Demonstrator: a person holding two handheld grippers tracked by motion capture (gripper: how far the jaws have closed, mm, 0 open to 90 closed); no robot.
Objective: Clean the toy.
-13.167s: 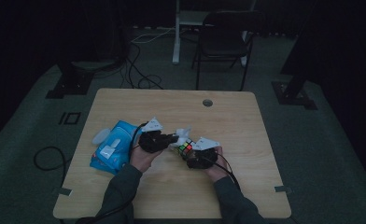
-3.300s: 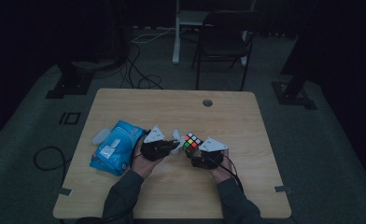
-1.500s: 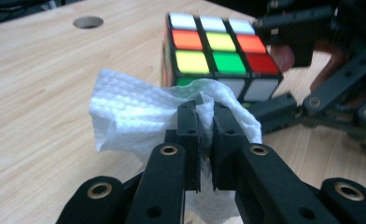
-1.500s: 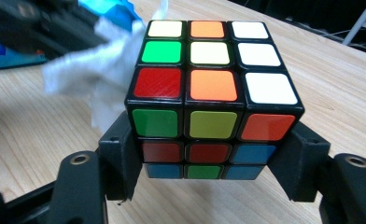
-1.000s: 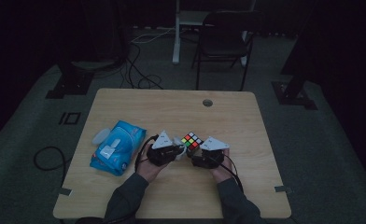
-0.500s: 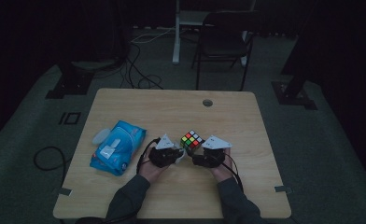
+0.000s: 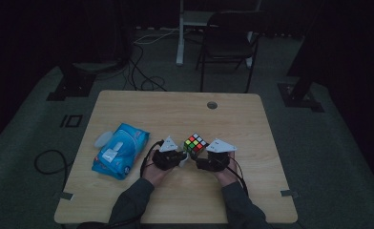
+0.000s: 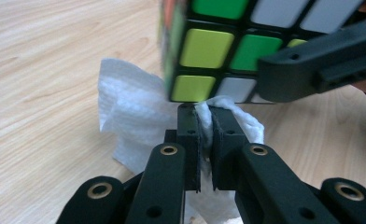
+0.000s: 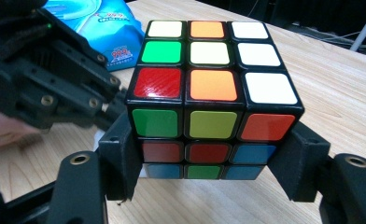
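- Your right gripper point(image 9: 209, 186) is closed on the Rubik's cube point(image 9: 214, 93); its jaws clamp the cube's lower layers from two opposite sides, and the cube looks lifted just clear of the counter point(image 7: 252, 124).
- Your left gripper point(image 8: 204, 126) is pinched almost fully shut on a crumpled white wipe point(image 8: 134, 121); a fold of it is squeezed between the jaws and the rest bunches out to the side and below.
- Cube position: mid-width of the counter, closer to your near edge than the far one, between your two hands in the high view point(image 7: 195, 143).
- Key relation: seen from the left gripper, the cube sits directly ahead of and above the jaw tips, with the wipe's pinched crest touching, or all but touching, the bottom row of the facing side. The stroke has to run upward or sideways across that face.
- The left hand is the working hand, nearest the uncleaned face; the right only steadies.
- Judgement: wiping is in progress. Watch that the left jaw tips, not just the wipe, do not scrape the stickers.
- The blue wet-wipe pack point(image 7: 120, 150) lies toward the counter's left edge, well apart from both grippers.
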